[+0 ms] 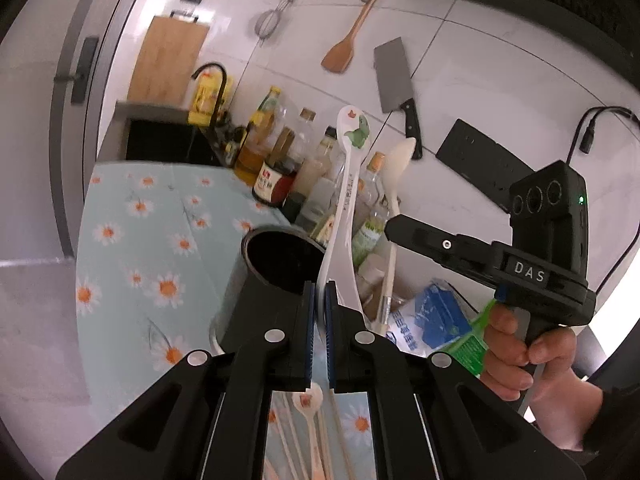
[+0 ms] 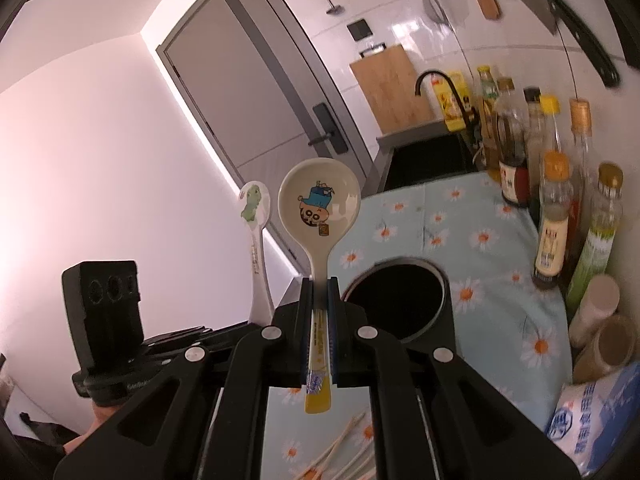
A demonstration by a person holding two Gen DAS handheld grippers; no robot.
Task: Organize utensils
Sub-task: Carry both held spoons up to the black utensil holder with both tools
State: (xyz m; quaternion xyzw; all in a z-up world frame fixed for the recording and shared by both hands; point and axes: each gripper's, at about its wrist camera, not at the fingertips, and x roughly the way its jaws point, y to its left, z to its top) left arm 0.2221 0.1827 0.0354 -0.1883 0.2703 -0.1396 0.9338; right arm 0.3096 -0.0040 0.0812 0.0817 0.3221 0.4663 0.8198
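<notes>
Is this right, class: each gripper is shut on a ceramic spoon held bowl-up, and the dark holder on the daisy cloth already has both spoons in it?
Not quite. The holder is empty in the right wrist view. The left gripper grips the dinosaur spoon; the right gripper grips the cartoon spoon.

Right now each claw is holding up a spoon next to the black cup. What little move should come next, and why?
Probably tip the right claw forward until the cartoon-boy spoon hangs over the black cup. The cup's mouth gapes open just beside that claw, and the left claw already grips the dinosaur spoon nearby. More chopsticks wait on the daisy cloth.
</notes>
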